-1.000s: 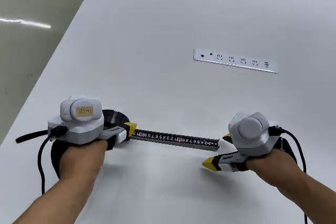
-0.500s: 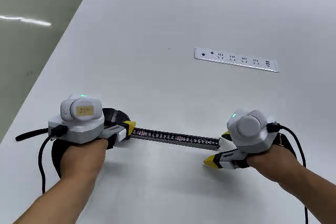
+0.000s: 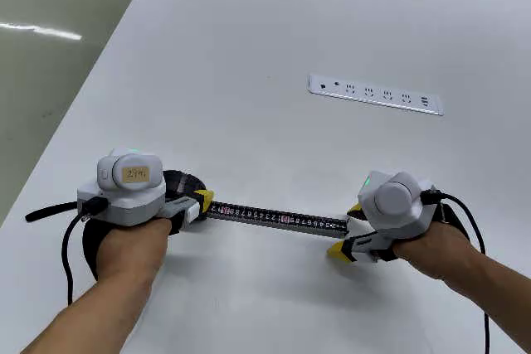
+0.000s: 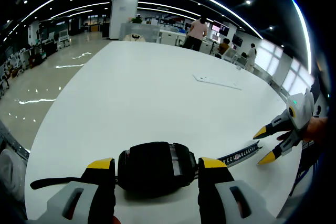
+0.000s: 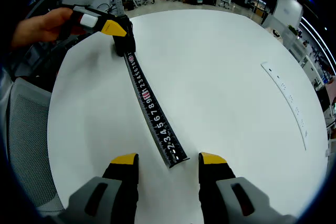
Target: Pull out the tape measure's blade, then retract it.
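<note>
The tape measure's case [image 3: 181, 185] sits near the bench's [image 3: 249, 55] near left edge, pinched between the jaws of the left gripper [image 4: 156, 163]. The blade [image 5: 149, 109] runs rightward along the surface. Its tip lies between the spread jaws of the right gripper [image 5: 168, 158], ungripped. With nothing holding the tip, the blade could whip into the case or kink.

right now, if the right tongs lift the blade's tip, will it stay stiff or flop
Probably fairly stiff: the blade lies straight from case to tip. It looks thin and flat on the table, so the open right tongs may slip.
</note>
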`<action>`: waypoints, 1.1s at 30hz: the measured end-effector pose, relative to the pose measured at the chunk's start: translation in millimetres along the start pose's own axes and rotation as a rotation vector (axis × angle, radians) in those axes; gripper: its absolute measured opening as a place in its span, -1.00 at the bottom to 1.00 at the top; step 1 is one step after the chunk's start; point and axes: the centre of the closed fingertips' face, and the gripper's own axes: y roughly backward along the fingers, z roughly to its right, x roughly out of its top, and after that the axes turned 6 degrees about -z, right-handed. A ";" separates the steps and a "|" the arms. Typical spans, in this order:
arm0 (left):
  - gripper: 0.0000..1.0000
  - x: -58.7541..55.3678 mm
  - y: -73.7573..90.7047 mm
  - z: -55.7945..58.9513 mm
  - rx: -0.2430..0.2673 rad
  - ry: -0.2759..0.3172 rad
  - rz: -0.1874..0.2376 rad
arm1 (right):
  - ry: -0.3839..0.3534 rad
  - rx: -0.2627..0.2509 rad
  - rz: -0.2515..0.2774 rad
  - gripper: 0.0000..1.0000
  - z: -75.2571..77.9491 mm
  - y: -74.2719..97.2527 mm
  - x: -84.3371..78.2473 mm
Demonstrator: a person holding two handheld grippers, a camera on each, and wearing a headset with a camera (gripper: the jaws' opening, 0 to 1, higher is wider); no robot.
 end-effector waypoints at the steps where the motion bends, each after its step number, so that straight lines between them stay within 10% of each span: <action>1: 0.21 0.2 0.2 0.2 -0.001 0.000 0.001 | 0.014 0.000 0.001 -0.11 0.6 0.0 0.2; 33: 0.16 1.0 0.0 1.3 -0.003 -0.014 0.004 | 0.268 0.034 -0.032 -0.68 6.9 0.5 -3.7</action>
